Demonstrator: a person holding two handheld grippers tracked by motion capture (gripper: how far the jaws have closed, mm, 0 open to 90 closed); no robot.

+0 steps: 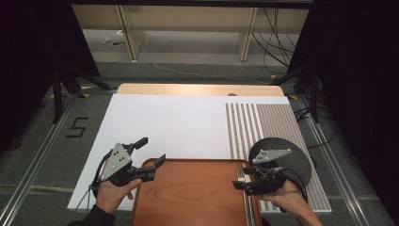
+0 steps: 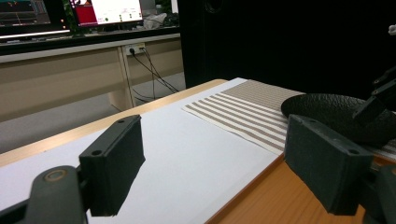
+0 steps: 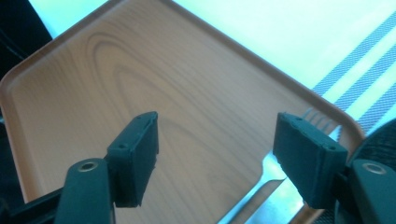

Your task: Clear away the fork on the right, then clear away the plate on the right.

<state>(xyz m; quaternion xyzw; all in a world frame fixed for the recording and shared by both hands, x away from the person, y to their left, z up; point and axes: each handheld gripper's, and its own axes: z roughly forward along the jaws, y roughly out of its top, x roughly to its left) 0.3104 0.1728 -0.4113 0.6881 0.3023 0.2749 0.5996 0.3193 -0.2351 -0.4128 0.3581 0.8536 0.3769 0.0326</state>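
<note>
My right tongs [image 3: 215, 154] hung open and empty above the wooden tray [image 3: 154, 79], a fork [image 3: 280, 163] lying at its edge.

Fork [image 3: 280, 186]: tines part-hidden behind right claw [image 3: 215, 158] pad, handle cut off at bottom edge of right gripper view; tray [image 1: 188, 197] near end cut by bottom edge in high view; black plate [image 2: 336, 116] partly behind left claw's pad.

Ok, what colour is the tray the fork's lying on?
Reddish-brown with a wood-grain pattern; the tray shows best in the right gripper view, the fork at its edge.
</note>
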